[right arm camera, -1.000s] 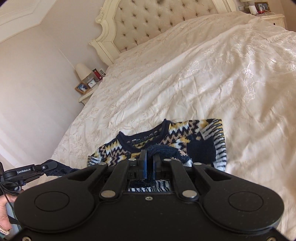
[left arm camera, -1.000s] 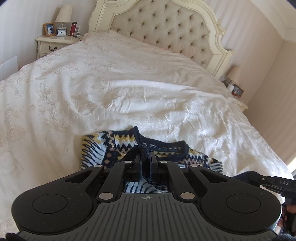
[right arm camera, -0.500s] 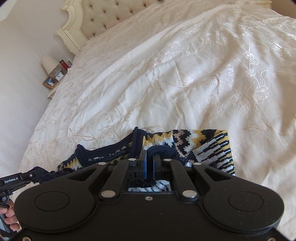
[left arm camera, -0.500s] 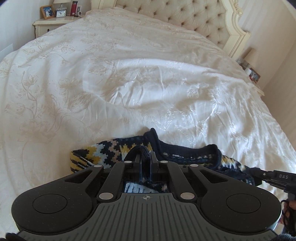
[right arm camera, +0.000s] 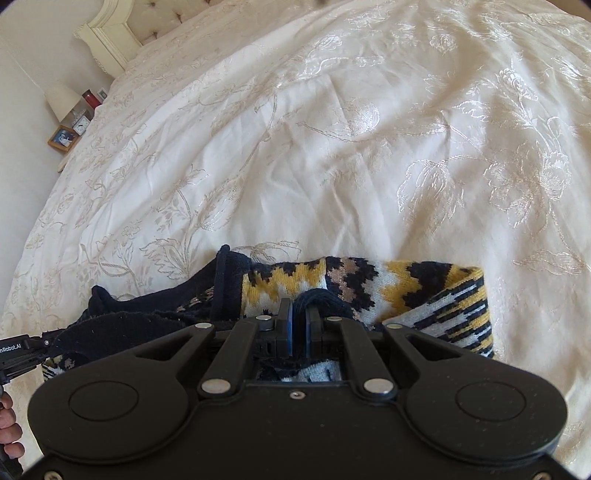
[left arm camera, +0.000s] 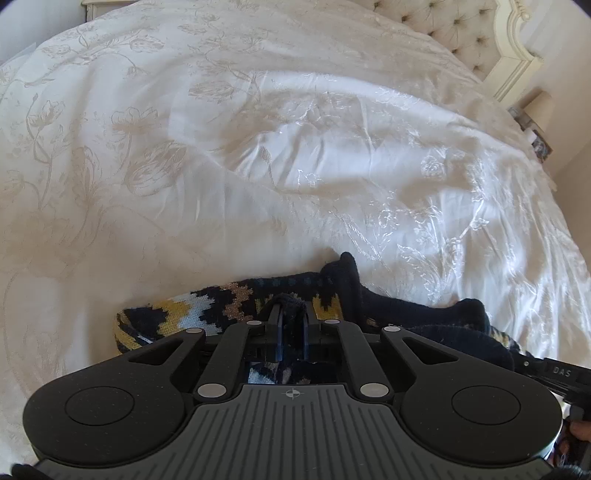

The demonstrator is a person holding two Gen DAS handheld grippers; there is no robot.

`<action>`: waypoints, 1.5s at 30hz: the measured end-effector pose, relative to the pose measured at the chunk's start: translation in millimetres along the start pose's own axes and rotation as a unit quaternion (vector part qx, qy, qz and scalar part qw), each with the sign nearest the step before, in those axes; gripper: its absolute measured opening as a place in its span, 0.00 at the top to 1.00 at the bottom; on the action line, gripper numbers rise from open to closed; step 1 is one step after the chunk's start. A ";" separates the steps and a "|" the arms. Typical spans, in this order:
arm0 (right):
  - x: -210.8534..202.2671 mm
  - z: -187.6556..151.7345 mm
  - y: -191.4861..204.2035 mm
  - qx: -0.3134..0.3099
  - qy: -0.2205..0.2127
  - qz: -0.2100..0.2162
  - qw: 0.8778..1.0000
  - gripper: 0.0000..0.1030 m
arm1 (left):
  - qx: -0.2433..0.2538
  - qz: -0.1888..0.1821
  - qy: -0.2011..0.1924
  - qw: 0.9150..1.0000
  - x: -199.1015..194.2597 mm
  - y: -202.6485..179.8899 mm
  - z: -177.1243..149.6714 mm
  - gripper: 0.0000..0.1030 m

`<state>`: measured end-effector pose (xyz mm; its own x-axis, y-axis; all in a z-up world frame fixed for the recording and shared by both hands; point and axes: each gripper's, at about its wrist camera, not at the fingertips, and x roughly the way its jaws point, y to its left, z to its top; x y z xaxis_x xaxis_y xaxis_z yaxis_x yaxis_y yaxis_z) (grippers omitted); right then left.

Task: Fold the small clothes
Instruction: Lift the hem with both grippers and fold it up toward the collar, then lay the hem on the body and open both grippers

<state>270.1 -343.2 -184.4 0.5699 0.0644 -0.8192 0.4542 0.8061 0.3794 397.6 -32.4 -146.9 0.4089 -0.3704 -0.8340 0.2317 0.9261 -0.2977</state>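
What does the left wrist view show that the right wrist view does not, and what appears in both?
Only the left wrist view shows the left tongs shut on the patterned jumper, and the headboard's tufted panel.

Only the right wrist view shows the right tongs shut on the jumper, a picture frame, a small clock and a hand.

Both show the jumper, the cream floral bedspread, a bedside lamp and the opposite tool's tip.

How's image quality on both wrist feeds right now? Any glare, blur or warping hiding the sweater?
Left wrist view: shiny glare streaks on the bedspread, strong fisheye bending at the edges, the knit sweater sharp but partly hidden behind the left hand-held gripper. Right wrist view: softer, warmer light, sweater pattern crisp beyond the right hand-held gripper, dark vignette corners.
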 end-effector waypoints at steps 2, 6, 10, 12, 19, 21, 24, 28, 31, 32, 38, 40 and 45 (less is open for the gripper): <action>1.9 0.6 -0.9 0.006 0.002 -0.001 1.000 0.88 | -0.008 -0.001 0.004 1.000 2.5 1.5 2.5 0.87; 3.1 4.3 -4.6 0.019 0.003 0.001 1.000 0.87 | -0.020 0.021 -0.021 0.999 -1.2 4.4 9.2 0.58; -0.1 8.8 -7.3 0.027 -0.010 0.009 1.000 0.81 | -0.024 0.036 -0.031 0.999 -5.0 8.5 26.1 0.58; -5.2 12.1 -8.8 0.030 -0.031 0.010 0.999 0.68 | -0.020 0.042 -0.039 0.998 -9.6 9.0 33.5 0.58; -27.8 29.4 -5.5 0.016 -0.064 0.008 0.998 0.50 | 0.033 0.066 -0.040 0.996 -36.7 -7.9 38.8 0.57; -30.5 26.4 4.4 -0.015 -0.050 0.007 0.999 0.50 | 0.049 0.071 -0.027 0.996 -40.9 -16.8 30.0 0.55; -34.0 13.2 24.5 -0.069 -0.030 0.004 0.997 0.50 | 0.091 0.071 -0.003 0.993 -42.5 -33.1 7.4 0.54; -34.6 -15.9 56.4 -0.162 -0.009 0.005 0.987 0.49 | 0.160 0.061 0.030 0.985 -34.9 -52.4 -31.3 0.54; -28.0 -34.5 68.2 -0.201 0.015 0.006 0.979 0.49 | 0.185 0.072 0.055 0.978 -22.8 -57.2 -50.2 0.54; -24.1 -39.6 70.4 -0.214 0.024 0.003 0.977 0.49 | 0.186 0.082 0.065 0.977 -16.6 -56.2 -54.8 0.54; 1.5 -40.6 67.9 -0.229 0.038 -0.042 0.972 0.46 | 0.151 0.108 0.099 0.978 7.4 -45.5 -52.0 0.50; 8.4 -33.9 65.8 -0.218 0.037 -0.048 0.974 0.44 | 0.140 0.112 0.104 0.978 11.7 -44.5 -48.8 0.47; 26.3 -25.0 66.0 -0.205 0.035 -0.067 0.976 0.32 | 0.140 0.125 0.124 0.974 24.4 -48.7 -45.6 0.40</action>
<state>297.9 -273.6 -191.6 0.4685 -0.0296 -0.8830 0.2014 0.9767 0.0742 356.0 -83.3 -173.9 0.2656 -0.0759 -0.9611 0.3989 0.9162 0.0379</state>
